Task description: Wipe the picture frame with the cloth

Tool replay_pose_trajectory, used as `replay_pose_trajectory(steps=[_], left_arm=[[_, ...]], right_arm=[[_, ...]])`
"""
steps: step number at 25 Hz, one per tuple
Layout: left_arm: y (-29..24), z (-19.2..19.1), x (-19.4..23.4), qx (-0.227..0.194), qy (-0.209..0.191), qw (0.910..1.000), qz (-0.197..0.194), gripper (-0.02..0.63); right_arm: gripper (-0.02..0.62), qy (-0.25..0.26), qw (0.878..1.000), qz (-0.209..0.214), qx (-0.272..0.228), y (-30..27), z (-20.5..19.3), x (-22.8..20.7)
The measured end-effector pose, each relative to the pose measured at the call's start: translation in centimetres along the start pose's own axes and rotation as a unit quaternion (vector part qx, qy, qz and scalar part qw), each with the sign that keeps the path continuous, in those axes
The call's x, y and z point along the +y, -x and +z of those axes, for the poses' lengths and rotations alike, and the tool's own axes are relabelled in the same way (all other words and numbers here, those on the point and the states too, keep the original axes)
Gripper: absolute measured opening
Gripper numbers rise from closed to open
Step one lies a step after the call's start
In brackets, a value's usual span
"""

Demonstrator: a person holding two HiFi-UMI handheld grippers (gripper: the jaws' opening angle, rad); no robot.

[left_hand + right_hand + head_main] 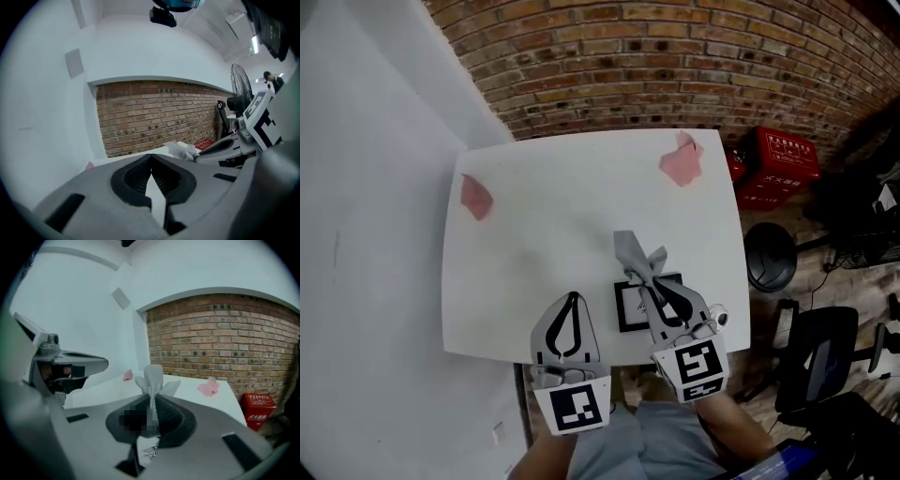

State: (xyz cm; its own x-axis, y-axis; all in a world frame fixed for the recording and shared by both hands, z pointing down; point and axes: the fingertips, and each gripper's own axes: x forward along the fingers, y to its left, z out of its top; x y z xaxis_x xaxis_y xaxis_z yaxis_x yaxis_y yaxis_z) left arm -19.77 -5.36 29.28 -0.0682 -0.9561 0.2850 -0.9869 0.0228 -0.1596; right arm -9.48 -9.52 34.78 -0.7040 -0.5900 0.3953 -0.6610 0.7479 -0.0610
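**Asker:** Where are your two grippers?

**Operator:** I hold both over the near edge of a white square-topped table (534, 239). My right gripper (653, 279) is clamped on a pale grey fabric cloth (631, 251). In the right gripper view the jaws pinch the cloth through its middle, and its loose folds stand up past the tips. My left gripper (573, 298) has its jaws brought together at the tips with nothing between them. Its own view shows only bare white tabletop through the gap behind the tips.

**Asker:** And the thing to be wiped?

**Operator:** A small rectangular picture frame with a black border (629, 306) lies flat on the table, near the front edge and right of centre, directly under my right gripper. Looking down between that gripper's jaws, I see a patch of its white picture with a dark line drawing. I cannot tell whether the cloth touches the frame. My left gripper hangs just beside the frame, to its left.

**Asker:** What else is in sight?

**Operator:** Two crumpled pink rags lie on the table: one near the far right corner (681, 161), one near the left edge (475, 197), both well apart from the frame. Behind the table stands a red-brown brick wall (656, 56). A red plastic crate (786, 161) sits on the floor to the right, and a black office chair (814, 361) nearer me.
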Motion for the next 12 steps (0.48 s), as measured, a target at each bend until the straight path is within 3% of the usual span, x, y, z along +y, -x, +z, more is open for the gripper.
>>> replay_pose_trajectory(steps=[12], left_arm=[[-4.5,-8.7,2.3,0.078,0.034,0.9961,-0.023,0.009]], right_arm=[[0.04,-0.019,0.995,0.02,0.092,-6.3,-8.2,2.7]])
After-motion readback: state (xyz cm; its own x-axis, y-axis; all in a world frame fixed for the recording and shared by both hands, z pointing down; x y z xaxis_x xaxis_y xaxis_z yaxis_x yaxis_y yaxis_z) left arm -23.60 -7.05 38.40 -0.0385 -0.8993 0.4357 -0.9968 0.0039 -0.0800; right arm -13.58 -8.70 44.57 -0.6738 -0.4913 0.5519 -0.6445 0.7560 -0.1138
